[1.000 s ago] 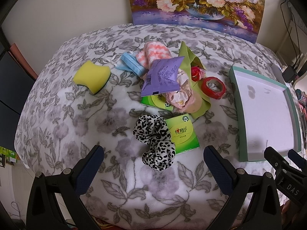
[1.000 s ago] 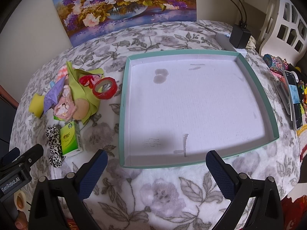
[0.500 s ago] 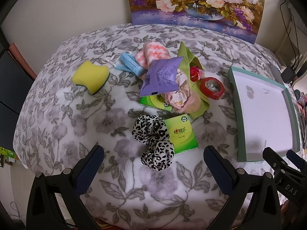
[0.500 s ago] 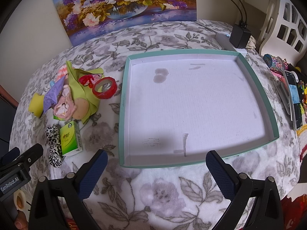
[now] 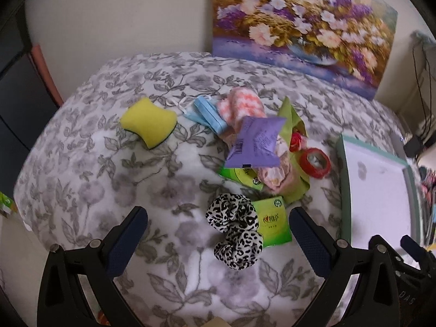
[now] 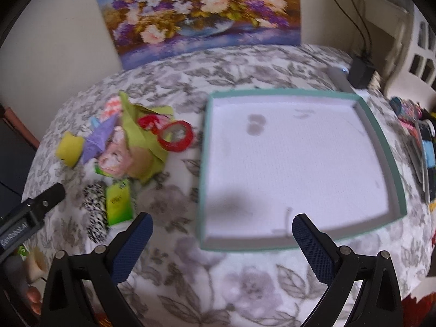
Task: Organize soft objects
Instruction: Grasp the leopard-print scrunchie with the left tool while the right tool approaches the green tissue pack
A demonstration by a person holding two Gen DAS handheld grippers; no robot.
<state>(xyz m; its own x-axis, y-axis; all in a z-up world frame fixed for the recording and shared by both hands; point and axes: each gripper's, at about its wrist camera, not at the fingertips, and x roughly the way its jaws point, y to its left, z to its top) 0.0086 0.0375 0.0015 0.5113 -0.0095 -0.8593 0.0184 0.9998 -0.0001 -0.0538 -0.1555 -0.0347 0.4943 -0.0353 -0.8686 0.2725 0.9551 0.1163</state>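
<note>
A leopard-print scrunchie (image 5: 234,230) lies on the floral blanket just ahead of my open left gripper (image 5: 218,241), between its fingers but untouched. Beside it sits a green tissue pack (image 5: 272,224). Further back lie a yellow sponge (image 5: 149,121), a blue face mask (image 5: 207,113), a pink-and-white cloth (image 5: 242,105), a purple packet (image 5: 256,143), a green cloth (image 5: 293,121) and a red tape roll (image 5: 314,162). A teal-rimmed white tray (image 6: 209,147) holds nothing. My right gripper (image 6: 220,242) hangs open over the tray's near edge. The same pile (image 6: 128,141) appears left of the tray.
A flower painting (image 5: 299,24) leans on the wall behind the bed. A black charger and cables (image 6: 361,69) sit at the far right corner, with small items (image 6: 425,152) along the right edge. The left gripper's body (image 6: 30,209) shows at the left of the right wrist view.
Both grippers have moved forward and the views have shifted and blurred. The scrunchie now lies closer between the left fingers. The right gripper has come nearer the tray's front edge.
</note>
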